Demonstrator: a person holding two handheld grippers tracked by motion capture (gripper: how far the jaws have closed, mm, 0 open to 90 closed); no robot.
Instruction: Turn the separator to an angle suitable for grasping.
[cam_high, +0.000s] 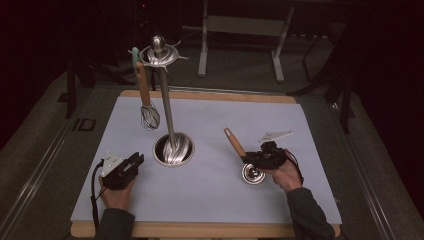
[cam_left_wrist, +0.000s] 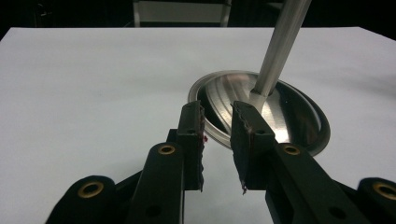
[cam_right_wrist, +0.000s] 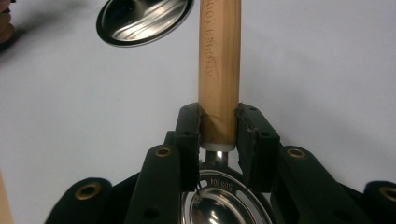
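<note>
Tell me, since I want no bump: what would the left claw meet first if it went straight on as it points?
Probably the stand's round steel base, just ahead of the open left claw; the pole rises behind it.

A wooden-edged counter (cam_high: 210, 96) carries a white rectangular sheet (cam_high: 215, 200); the round shiny steel base (cam_high: 173, 150) of a utensil stand rests on it.

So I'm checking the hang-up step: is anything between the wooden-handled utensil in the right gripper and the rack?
Nothing visible: bare white mat lies between the utensil held by the right gripper and the rack. A whisk hangs on its far side.
</note>
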